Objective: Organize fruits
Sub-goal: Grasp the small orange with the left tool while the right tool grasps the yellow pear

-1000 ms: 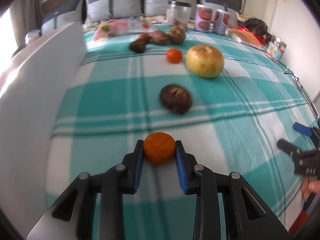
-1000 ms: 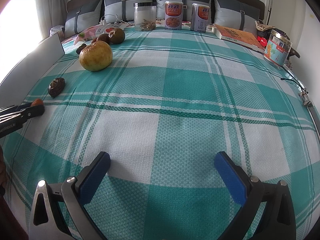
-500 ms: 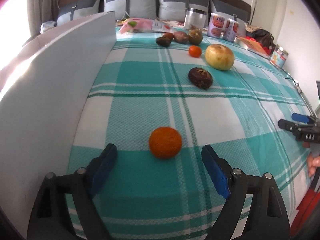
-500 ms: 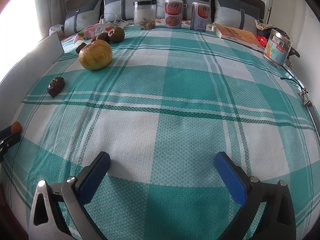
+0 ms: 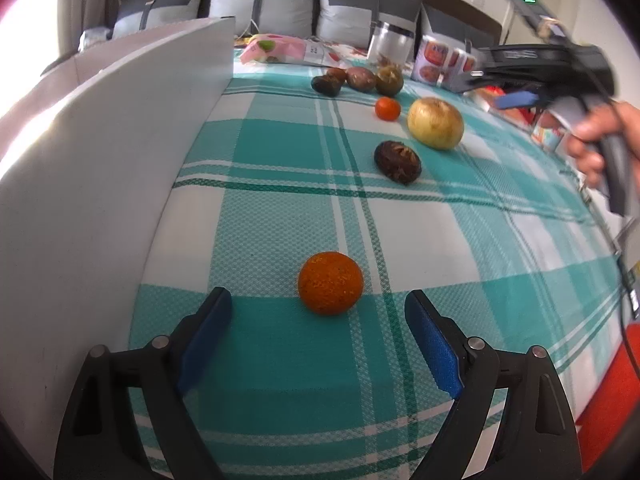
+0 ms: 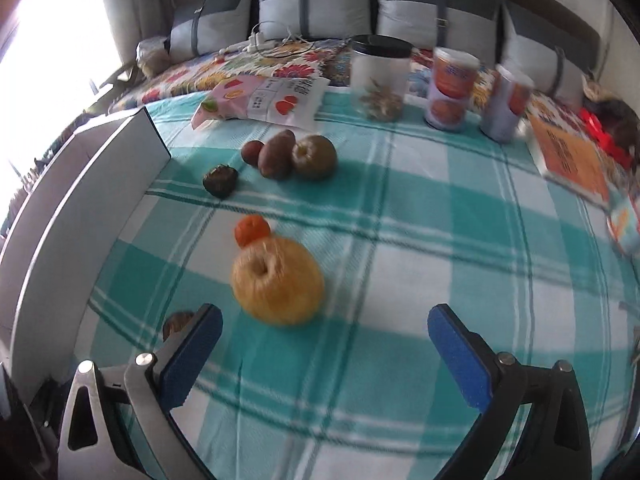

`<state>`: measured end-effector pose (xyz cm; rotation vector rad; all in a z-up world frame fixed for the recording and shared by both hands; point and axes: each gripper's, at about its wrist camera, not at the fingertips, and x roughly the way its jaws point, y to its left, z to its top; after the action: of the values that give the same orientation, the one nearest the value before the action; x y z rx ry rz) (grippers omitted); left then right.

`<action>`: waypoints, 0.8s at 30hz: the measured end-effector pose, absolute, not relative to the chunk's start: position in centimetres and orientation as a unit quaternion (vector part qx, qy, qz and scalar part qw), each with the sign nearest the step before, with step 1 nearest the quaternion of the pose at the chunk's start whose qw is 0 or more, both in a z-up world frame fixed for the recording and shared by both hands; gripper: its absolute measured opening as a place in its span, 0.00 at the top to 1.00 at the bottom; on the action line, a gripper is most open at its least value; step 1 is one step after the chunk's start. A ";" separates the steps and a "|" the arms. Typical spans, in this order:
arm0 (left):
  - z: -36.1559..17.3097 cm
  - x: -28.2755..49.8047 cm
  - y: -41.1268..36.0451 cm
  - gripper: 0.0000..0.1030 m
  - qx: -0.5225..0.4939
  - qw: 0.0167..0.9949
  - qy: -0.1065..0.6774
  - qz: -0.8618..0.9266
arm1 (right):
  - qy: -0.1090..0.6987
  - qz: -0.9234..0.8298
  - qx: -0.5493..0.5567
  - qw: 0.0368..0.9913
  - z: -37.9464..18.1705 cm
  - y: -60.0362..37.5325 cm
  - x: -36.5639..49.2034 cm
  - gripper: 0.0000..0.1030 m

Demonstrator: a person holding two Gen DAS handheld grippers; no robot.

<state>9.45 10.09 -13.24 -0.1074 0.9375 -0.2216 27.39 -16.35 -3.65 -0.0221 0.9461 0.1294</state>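
Observation:
A rough-skinned orange (image 5: pixel 330 283) lies on the teal checked cloth (image 5: pixel 460 240), just ahead of my left gripper (image 5: pixel 318 308). That gripper is open and its pads are clear of the fruit. My right gripper (image 6: pixel 325 320) hovers over the cloth; its jaws are wide and closing, with nothing pressed between them. A big yellow apple (image 6: pixel 278 282) sits just ahead of its left finger, and a small orange (image 6: pixel 252 231) lies right behind the apple. A dark brown fruit (image 5: pixel 397 161) lies nearer me. Several dark fruits (image 6: pixel 288 154) cluster further back.
A white board (image 5: pixel 100 160) walls the left side of the cloth. At the back stand a glass jar (image 6: pixel 380 76), two cans (image 6: pixel 454 88) and a snack bag (image 6: pixel 264 98). An orange book (image 6: pixel 568 160) lies at the right. A hand holds the right gripper (image 5: pixel 520 92) above the fruits.
My left gripper opened, let the orange go onto the cloth and drew back a little. The right gripper swung up and across to the far-left fruits, close over the yellow apple.

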 end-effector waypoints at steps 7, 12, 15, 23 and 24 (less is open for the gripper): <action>-13.1 9.7 10.4 0.15 -0.068 0.877 0.458 -0.126 | 0.532 0.107 -0.069 0.837 -4.4 -11.7 34.5 0.18; -13.1 10.2 10.8 0.15 -0.086 0.875 0.458 -0.134 | 0.546 0.121 0.046 0.827 -5.0 -14.9 34.5 0.20; -13.0 10.2 10.7 0.19 -0.086 0.874 0.458 -0.135 | 0.545 0.133 0.031 0.827 -6.0 -15.1 32.8 0.20; -13.2 10.7 9.3 0.42 -0.049 0.879 0.457 -0.122 | 0.524 0.129 -0.084 0.838 -7.9 -12.0 31.5 0.21; -13.2 10.9 8.9 0.59 -0.039 0.881 0.457 -0.118 | 0.531 0.119 -0.082 0.835 -8.3 -11.9 31.6 0.28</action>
<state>10.85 8.95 -13.23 -0.0816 0.9518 -0.2460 31.64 -11.94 -8.31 -0.1745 1.1234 0.2520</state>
